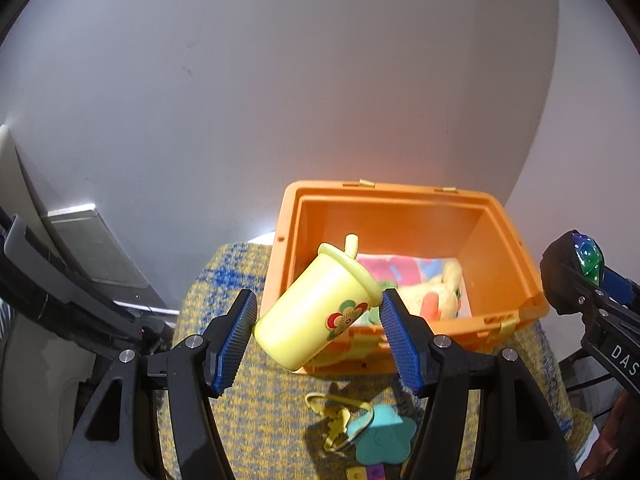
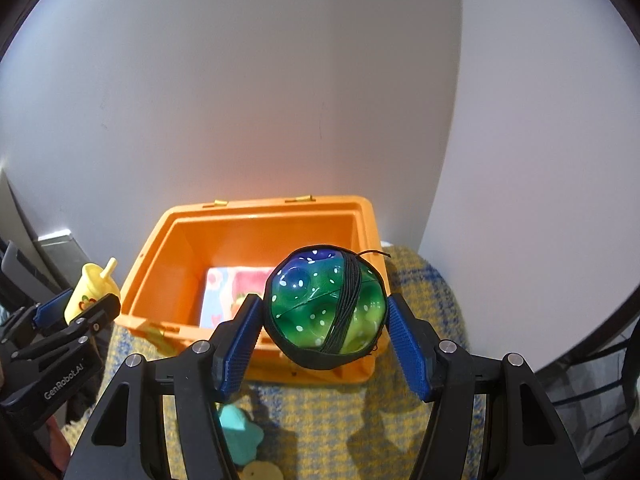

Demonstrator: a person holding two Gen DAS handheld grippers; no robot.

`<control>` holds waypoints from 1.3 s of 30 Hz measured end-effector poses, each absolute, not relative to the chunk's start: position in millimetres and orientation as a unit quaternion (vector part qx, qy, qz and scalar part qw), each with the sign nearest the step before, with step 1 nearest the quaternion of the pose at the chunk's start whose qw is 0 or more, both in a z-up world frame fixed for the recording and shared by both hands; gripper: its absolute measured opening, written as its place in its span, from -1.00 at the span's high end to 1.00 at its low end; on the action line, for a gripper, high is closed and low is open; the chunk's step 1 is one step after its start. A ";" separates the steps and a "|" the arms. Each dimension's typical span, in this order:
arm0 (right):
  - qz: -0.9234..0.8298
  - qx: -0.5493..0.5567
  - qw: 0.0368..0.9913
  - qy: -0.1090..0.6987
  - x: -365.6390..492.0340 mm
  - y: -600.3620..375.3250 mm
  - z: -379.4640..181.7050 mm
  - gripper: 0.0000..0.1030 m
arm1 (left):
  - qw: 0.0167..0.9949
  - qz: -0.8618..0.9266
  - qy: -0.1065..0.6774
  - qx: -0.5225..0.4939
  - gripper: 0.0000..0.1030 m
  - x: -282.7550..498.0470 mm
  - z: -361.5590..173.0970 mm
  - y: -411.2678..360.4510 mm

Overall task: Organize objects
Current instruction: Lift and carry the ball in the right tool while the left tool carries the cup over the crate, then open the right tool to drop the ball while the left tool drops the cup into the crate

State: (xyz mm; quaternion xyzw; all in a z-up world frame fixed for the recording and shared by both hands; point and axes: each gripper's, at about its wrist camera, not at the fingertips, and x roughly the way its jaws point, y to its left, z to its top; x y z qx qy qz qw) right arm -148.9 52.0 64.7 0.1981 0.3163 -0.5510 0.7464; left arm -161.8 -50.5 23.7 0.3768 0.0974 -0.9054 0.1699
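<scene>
- The left tongs (image 1: 318, 316) squeeze a yellow cup (image 1: 316, 308) between their two blue pads (image 1: 236, 338).
- The cup is tipped over to one side. Its lid and little straw point up toward the orange box (image 1: 516, 256).
- The cup has a flower picture on its side. It hangs in the air at the front left corner of the box, partly over the rim.
- The right tongs (image 2: 326, 320) squeeze a green and blue ball (image 2: 326, 306) with white dots and dents in it.
- A black band (image 2: 346, 304) is wrapped around the ball.
- The ball hangs in the air in front of the box's front wall, near the right corner.
- The orange box stands open on a yellow and blue woven cloth (image 1: 272, 404). The cloth covers the surface.
- Inside the box lies a cloth book (image 2: 224, 288) with pink and blue pictures. A soft yellow toy (image 1: 436, 296) lies on it.
- On the woven cloth, in front of the box, lies a teal star toy (image 1: 382, 438) on a ring with yellow toy keys (image 1: 334, 424).
- A small bit of coloured blocks (image 1: 366, 472) peeks in at the bottom edge, just by the star.
- Behind the box is a plain white wall (image 1: 280, 80).
- On the left side are some dark things, too blurry to name.
</scene>
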 end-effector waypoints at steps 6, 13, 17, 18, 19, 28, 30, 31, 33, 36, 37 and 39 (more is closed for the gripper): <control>-0.550 0.198 0.745 0.320 -142.2 33.9 63.5 -0.22 | 0.162 -0.905 0.097 0.381 -0.22 -181.2 24.4 -56.7; -0.547 0.200 0.743 0.329 -135.6 19.4 56.9 -0.22 | 0.156 -0.905 0.093 0.385 -0.22 -200.0 18.5 -61.6; -0.549 0.194 0.739 0.339 -129.1 7.0 50.4 -0.22 | 0.160 -0.899 0.102 0.395 -0.22 -214.8 8.8 -64.0; -0.549 0.192 0.738 0.341 -127.3 4.8 49.2 -0.22 | 0.159 -0.898 0.103 0.398 -0.22 -218.0 6.5 -65.0; -0.548 0.192 0.738 0.344 -125.7 2.4 47.8 -0.22 | 0.159 -0.896 0.104 0.400 -0.22 -220.9 4.4 -66.0; -0.539 0.199 0.734 0.363 -115.3 -14.0 33.3 -0.23 | 0.169 -0.885 0.113 0.418 -0.22 -238.6 -11.9 -71.1; -0.536 0.202 0.733 0.366 -114.5 -15.6 30.1 -0.24 | 0.169 -0.883 0.113 0.423 -0.23 -240.9 -15.9 -70.8; -0.535 0.203 0.733 0.368 -114.2 -16.0 28.4 -0.24 | 0.170 -0.882 0.112 0.424 -0.23 -241.2 -17.0 -70.7; -0.534 0.204 0.732 0.371 -113.8 -15.3 25.9 -0.27 | 0.179 -0.879 0.108 0.428 -0.37 -241.1 -17.5 -70.7; -0.549 0.193 0.726 0.366 -114.2 -9.6 28.1 -0.67 | 0.198 -0.879 0.105 0.422 -0.77 -237.3 -15.2 -71.8; -0.552 0.190 0.726 0.363 -116.2 -18.9 29.3 -0.76 | 0.199 -0.878 0.105 0.422 -0.77 -236.3 -14.3 -72.8; -0.553 0.181 0.728 0.362 -114.3 -15.8 33.8 -0.78 | 0.204 -0.876 0.109 0.423 -0.81 -233.4 -12.1 -75.3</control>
